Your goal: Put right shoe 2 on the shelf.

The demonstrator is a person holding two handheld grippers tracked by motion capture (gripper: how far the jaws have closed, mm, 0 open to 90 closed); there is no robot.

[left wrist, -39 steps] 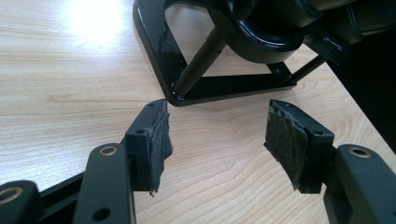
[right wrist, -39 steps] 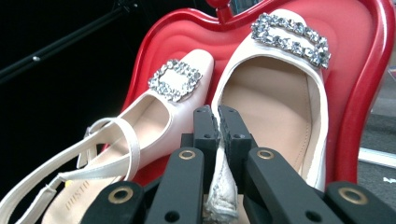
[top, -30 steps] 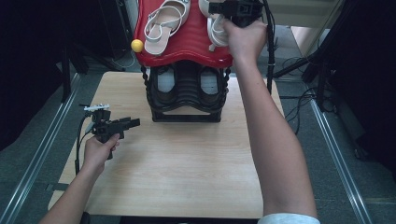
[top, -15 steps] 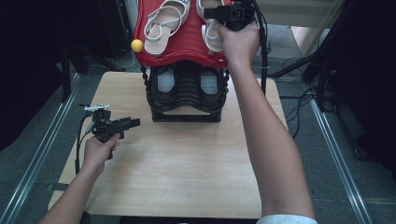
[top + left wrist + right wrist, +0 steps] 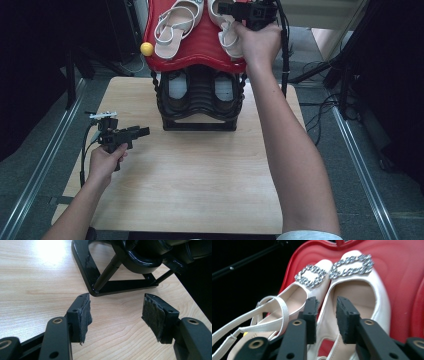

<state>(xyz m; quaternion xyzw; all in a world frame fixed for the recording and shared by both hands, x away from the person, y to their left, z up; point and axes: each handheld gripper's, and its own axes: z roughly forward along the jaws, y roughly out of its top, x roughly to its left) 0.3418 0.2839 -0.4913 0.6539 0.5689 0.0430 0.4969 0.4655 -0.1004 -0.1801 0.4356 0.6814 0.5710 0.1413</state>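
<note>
From above, two white shoes [image 5: 177, 25] lie on one red tray [image 5: 200, 50] topping the black rack [image 5: 199, 102]; a yellow ball [image 5: 146, 48] sits at the tray's left edge. The right gripper [image 5: 225, 9] has shifted left over the tray, above the right-hand shoe; the left gripper [image 5: 142, 132], in front of the rack and to its left, has stayed put.

In the left gripper view, its jaws gape, empty, before the rack's base.

In the right gripper view, the jaws have just been opening; they straddle the near shoe's [image 5: 352, 297] side edge, released.
</note>
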